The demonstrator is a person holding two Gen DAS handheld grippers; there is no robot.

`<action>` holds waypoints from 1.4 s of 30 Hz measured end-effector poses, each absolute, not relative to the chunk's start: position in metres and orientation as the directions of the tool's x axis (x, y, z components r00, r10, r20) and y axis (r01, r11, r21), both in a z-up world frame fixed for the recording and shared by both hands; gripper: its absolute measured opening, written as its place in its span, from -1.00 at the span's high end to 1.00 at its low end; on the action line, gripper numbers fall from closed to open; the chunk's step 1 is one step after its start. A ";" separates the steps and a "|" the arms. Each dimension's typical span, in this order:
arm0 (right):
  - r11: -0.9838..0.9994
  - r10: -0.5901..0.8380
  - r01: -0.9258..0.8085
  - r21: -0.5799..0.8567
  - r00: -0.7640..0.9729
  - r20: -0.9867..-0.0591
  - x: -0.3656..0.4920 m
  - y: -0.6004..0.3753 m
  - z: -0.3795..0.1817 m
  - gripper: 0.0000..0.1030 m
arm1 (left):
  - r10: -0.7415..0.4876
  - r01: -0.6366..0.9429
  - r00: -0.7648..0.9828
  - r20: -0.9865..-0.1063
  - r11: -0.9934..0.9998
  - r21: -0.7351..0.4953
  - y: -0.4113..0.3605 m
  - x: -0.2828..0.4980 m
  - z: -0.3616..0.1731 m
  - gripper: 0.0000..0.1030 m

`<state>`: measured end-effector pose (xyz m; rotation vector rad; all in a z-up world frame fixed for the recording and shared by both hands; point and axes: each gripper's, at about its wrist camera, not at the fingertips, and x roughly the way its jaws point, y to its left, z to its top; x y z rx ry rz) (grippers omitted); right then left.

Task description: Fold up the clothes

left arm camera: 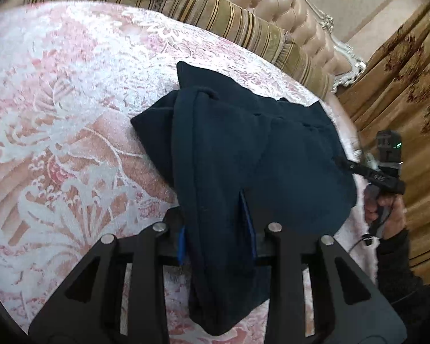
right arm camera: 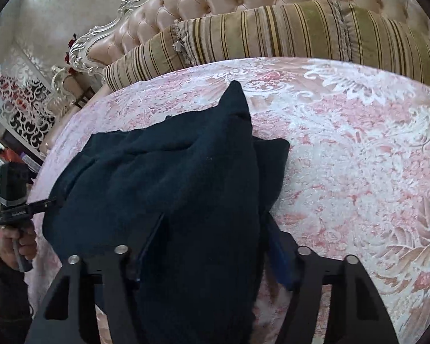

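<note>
Both hand-held grippers, left (left arm camera: 218, 240) and right (right arm camera: 212, 258), pinch a dark garment (left arm camera: 243, 149) bunched, partly doubled over, on the bed (left arm camera: 71, 114); folding looks unfinished.

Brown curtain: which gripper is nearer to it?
Right. The right gripper, clamping the dark garment, sits just before the brown curtain; the left gripper holds the garment farther away.

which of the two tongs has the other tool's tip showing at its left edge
The right tongs: in their view the left tongs enter at the left edge, nipping the dark garment. The left tongs' view shows the other tool at the right edge.
</note>
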<state>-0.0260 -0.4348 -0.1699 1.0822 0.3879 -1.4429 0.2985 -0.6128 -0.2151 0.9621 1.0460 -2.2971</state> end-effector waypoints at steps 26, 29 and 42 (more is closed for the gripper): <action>-0.244 -0.583 0.922 0.302 0.110 -0.805 -0.021 -0.436 -0.162 -0.21 | -0.183 0.684 -0.642 -0.745 -0.577 -0.447 -0.617 0.285 -0.218 0.06; -0.238 -0.590 0.925 0.296 0.104 -0.801 -0.018 -0.434 -0.157 0.02 | -0.178 0.671 -0.634 -0.753 -0.611 -0.421 -0.614 0.278 -0.217 0.38; -0.224 -0.637 0.949 0.219 0.027 -0.771 -0.002 -0.429 -0.126 0.56 | -0.337 0.714 -0.598 -0.727 -0.635 -0.293 -0.582 0.275 -0.185 0.49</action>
